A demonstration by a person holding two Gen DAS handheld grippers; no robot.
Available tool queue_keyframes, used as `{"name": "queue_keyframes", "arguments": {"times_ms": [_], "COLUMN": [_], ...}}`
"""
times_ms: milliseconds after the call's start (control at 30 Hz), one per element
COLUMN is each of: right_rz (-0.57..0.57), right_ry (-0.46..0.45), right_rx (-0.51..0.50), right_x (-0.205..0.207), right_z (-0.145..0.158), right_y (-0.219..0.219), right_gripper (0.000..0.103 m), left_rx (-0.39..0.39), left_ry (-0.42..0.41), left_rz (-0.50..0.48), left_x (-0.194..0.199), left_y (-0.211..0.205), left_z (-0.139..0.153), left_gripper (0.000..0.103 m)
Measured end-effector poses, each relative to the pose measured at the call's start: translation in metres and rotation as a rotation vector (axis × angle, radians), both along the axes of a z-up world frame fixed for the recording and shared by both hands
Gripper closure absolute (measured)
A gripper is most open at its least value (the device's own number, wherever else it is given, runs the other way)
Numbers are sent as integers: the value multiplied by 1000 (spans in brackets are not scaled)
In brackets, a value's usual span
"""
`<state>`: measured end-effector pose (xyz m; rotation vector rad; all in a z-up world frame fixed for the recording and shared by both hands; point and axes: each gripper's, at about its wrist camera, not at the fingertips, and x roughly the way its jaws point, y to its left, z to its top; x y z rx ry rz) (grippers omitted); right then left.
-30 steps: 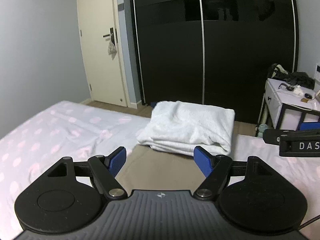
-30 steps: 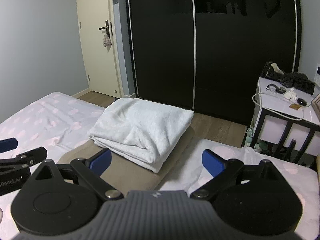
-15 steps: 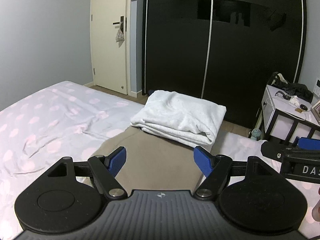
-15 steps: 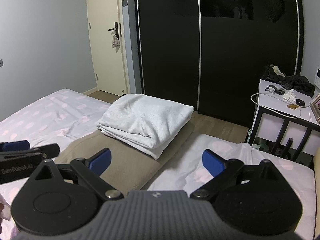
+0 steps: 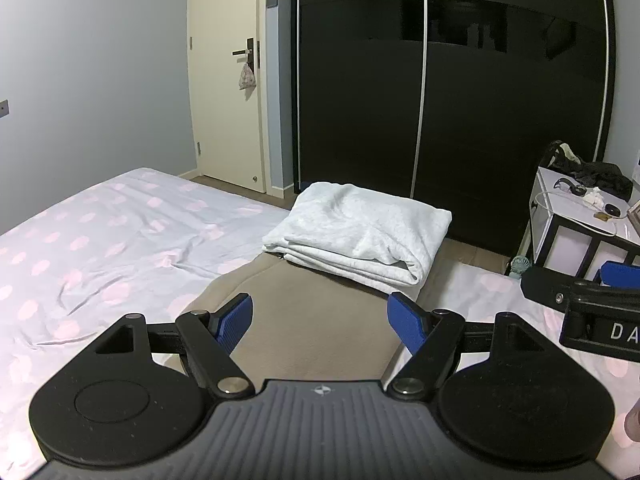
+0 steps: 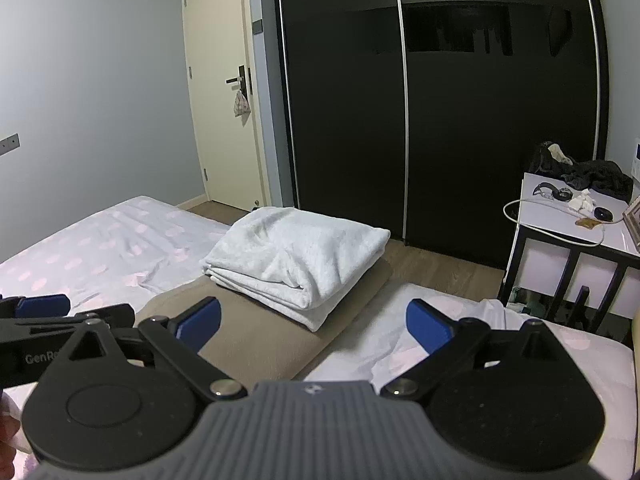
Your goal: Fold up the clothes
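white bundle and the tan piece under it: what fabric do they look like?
White bundle: looks like plush terry or fleece, matte; nubby pile and thick, rounded folded edges. Tan piece: a smoother, flatter cloth, matte with no visible pile, perhaps cotton or a suede-like knit; the weave is too fine to tell.

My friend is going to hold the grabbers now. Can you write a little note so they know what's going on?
Left hand-held gripper: open, holding nothing, above the tan garment.
Right hand-held gripper: open, holding nothing, over the tan garment's right edge.
Things: a folded white garment sits on the far end of the tan garment, which lies flat on the bed.
Done: the white one looks folded.
Left: probably folding the tan one; the white one may need lifting off first.
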<state>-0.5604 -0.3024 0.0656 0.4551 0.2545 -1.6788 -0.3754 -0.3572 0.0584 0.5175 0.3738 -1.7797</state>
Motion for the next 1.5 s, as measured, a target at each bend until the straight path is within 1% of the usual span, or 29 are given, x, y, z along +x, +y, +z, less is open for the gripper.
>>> {"name": "queue_keyframes", "arguments": {"times_ms": [567, 1500], "right_rz": [12, 9], "right_ry": [28, 24], "right_rx": [-11, -7], "right_x": [7, 6], "right_z": [0, 0], "right_y": [4, 7], "right_gripper": [3, 2], "left_rx": [7, 10], "left_ry": [-4, -27], "left_rz": [-2, -13], "left_x": [-1, -7], "left_y": [2, -1], "left_z": [-2, 0], "left_gripper": [29, 29]}}
